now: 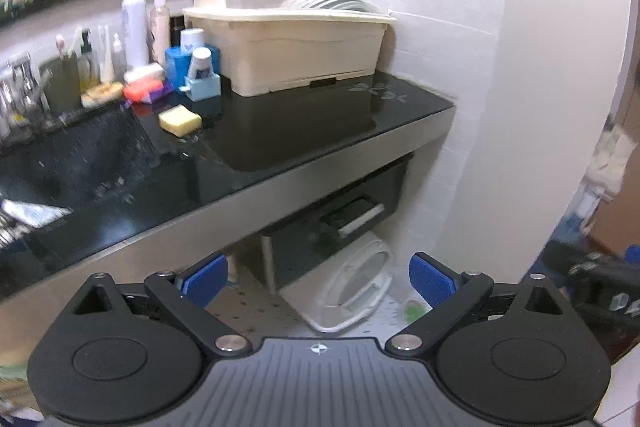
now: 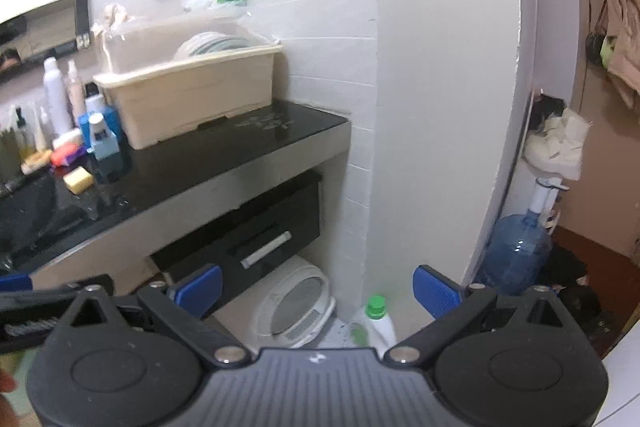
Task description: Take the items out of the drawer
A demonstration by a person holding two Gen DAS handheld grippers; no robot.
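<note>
Both grippers hang back from the dark counter (image 1: pixel 328 131), spread wide and holding nothing: the left gripper (image 1: pixel 319 281) and the right gripper (image 2: pixel 318 289) each look toward the black drawer (image 2: pixel 256 231) tucked under the counter's right end, probably lining up on its pale bar handle (image 2: pixel 266 249). The drawer looks shut (its contents are hidden), so nothing is out yet. Above it sits a cream dish rack (image 1: pixel 296 47) stacked with plates, kept near the sink (image 1: pixel 68 155) for draining, I'd guess. Bottle labels are too blurred to read.
</note>
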